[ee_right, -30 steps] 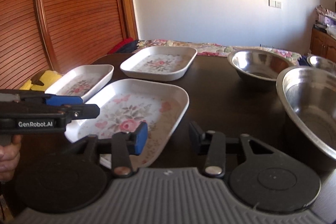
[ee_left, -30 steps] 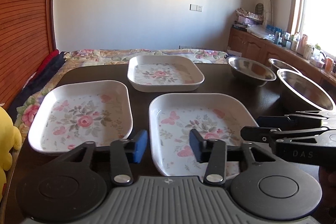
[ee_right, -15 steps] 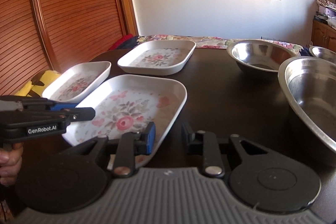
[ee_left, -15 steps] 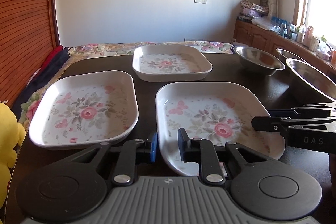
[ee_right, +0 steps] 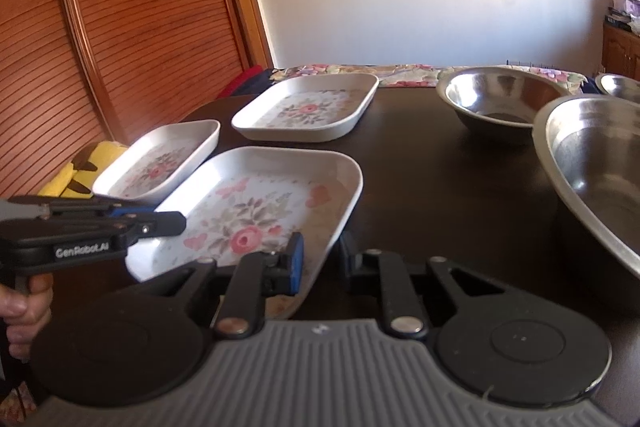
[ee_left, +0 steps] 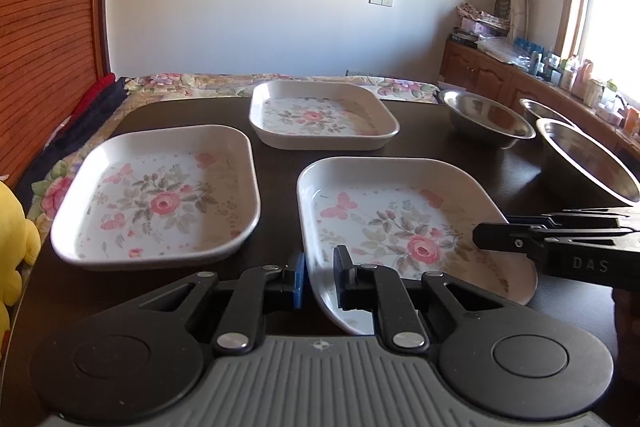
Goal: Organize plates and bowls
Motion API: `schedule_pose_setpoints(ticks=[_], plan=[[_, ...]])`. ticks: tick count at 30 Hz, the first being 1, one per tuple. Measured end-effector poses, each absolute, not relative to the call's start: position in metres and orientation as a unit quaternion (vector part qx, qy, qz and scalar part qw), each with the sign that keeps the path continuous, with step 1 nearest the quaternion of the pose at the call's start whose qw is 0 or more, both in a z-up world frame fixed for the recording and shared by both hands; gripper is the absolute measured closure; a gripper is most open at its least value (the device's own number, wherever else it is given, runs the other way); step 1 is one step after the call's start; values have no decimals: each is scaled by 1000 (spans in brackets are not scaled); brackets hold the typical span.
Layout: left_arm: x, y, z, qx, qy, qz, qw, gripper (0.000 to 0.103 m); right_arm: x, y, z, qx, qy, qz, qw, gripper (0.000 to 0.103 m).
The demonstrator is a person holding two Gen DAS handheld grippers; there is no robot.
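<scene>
Three white floral plates lie on the dark table (ee_left: pixel 276 155). The nearest plate (ee_left: pixel 400 223) (ee_right: pixel 248 211) is held from both sides. My left gripper (ee_left: pixel 319 277) is closing with that plate's left rim between its pads, which touch it. My right gripper (ee_right: pixel 321 259) is closing on the right rim, pads against it too. Each gripper shows side-on in the other's view, the right gripper (ee_left: pixel 520 239) and the left gripper (ee_right: pixel 160 223). A second plate (ee_left: pixel 156 199) lies to the left, a third plate (ee_left: pixel 320 115) further back.
Three steel bowls stand at the right: a large bowl (ee_left: pixel 588 163) close by, a middle bowl (ee_left: pixel 484 115) behind it, a small bowl (ee_left: pixel 540 109) at the far edge. A yellow plush toy (ee_left: pixel 12 227) sits off the table's left side. A hand (ee_right: pixel 24 311) grips the left handle.
Both grippers' jaws have narrowed from well apart to pinching the nearest plate's opposite rims. Neither hand has shifted noticeably.
</scene>
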State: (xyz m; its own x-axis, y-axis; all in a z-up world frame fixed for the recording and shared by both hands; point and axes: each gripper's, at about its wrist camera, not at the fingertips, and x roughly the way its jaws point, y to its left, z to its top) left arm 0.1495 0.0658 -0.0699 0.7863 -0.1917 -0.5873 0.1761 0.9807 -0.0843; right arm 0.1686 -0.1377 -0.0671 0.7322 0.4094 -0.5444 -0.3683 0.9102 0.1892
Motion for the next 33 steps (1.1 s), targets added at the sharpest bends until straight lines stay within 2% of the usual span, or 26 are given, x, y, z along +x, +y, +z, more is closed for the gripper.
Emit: schedule_pose_setpoints(ticks=[18, 33], plan=[[87, 46, -48, -2, 280, -102, 955, 87, 119, -150, -52, 36, 267, 206, 941, 82], [49, 41, -65, 1, 281, -102, 954, 87, 83, -152, -62, 36, 266, 199, 943, 82]])
